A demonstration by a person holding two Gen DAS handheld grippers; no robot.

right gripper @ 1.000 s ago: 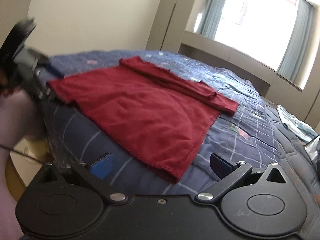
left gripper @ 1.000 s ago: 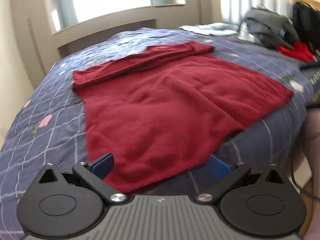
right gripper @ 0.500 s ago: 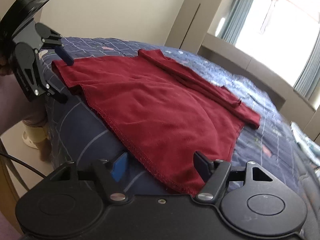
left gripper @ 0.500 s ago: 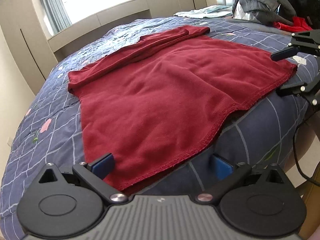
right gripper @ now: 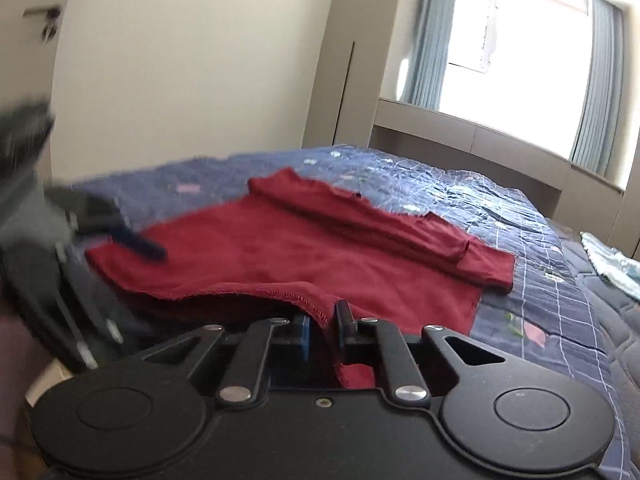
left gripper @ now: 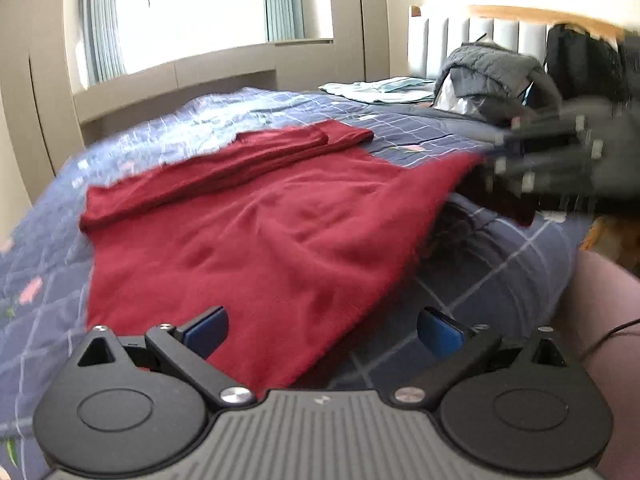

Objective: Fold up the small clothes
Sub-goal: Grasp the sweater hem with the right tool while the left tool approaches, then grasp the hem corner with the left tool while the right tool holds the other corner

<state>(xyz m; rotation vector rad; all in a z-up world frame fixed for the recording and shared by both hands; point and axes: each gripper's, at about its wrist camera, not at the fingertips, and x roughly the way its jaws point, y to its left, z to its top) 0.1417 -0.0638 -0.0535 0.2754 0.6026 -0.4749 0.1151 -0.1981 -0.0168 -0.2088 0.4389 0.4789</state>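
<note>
Right wrist: closing tongs [right gripper: 322, 330] around red garment [right gripper: 296, 252] hem.

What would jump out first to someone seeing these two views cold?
The dark red garment spread flat across the blue quilted bed grabs the eye, with one sleeve folded along its far edge. Next, the right gripper is closing on the hemmed corner nearest it, cloth between its jaws, while the left gripper hangs open over the opposite corner. A grey jacket lies heaped by the headboard.
</note>
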